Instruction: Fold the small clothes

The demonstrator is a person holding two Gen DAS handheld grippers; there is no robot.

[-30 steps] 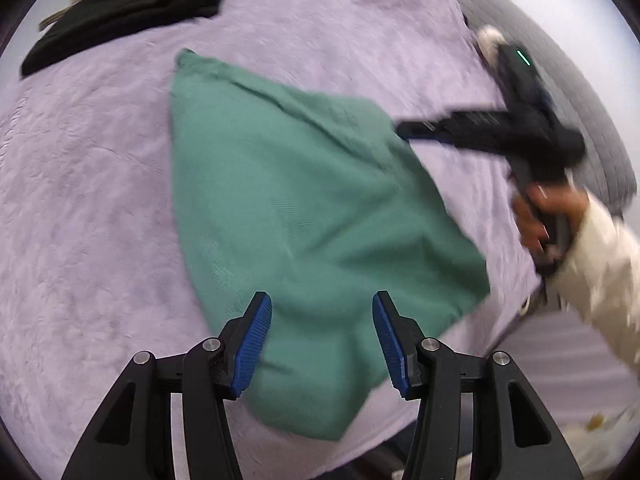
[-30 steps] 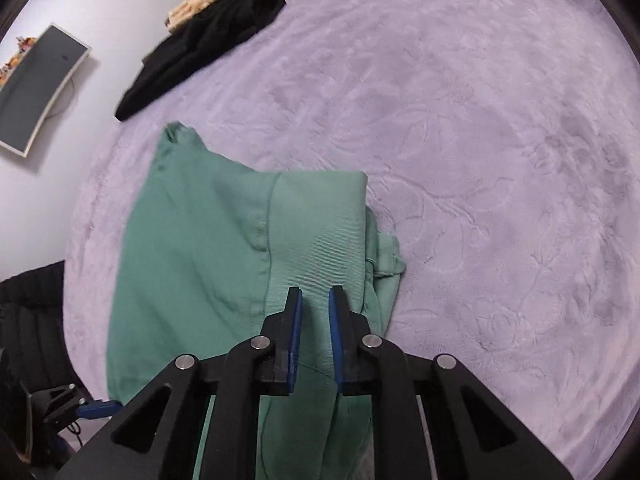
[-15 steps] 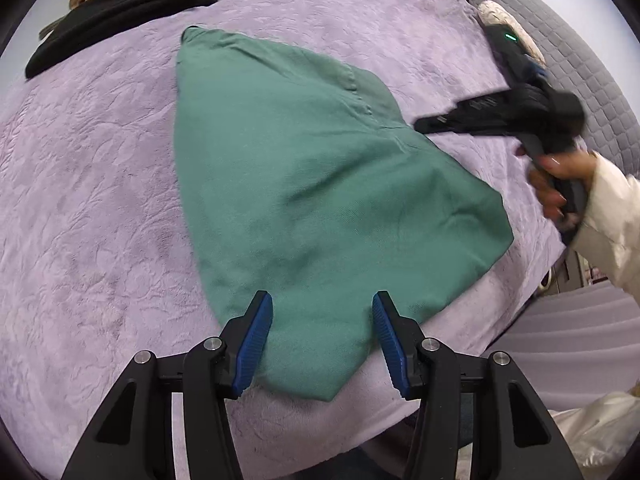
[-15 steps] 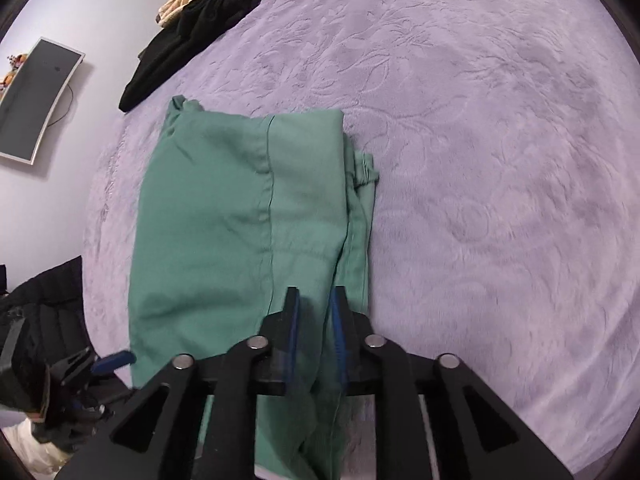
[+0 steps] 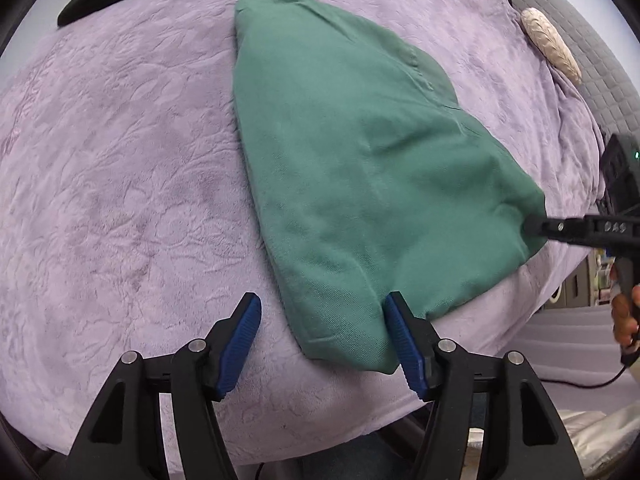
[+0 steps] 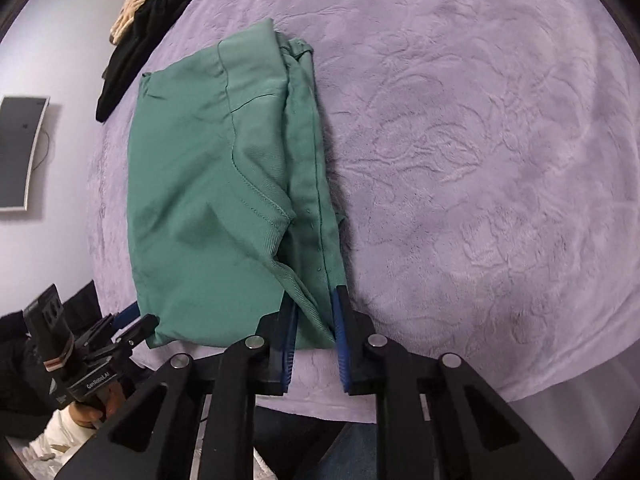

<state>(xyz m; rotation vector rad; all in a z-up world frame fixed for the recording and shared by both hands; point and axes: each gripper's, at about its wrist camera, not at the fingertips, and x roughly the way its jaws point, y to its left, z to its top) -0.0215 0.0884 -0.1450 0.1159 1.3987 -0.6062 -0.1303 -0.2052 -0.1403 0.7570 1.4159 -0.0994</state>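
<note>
Left wrist view: left gripper [image 5: 322,334] has its fingers spread wide, straddling the near corner of the green garment [image 5: 360,160] without gripping it. The garment lies folded flat on the lilac bed cover [image 5: 120,200], near the front edge. Right gripper [image 6: 314,338]: fingers a little apart around the garment's near right corner, cloth between them; can't tell if they pinch it or have let go. In the left view its tip [image 5: 536,226] touches that same corner. Step looks like setting the fold down. To do it well: release low, keep edges aligned, don't drag the stacked layers. Both grippers point forward across the bed, low over the edge.
</note>
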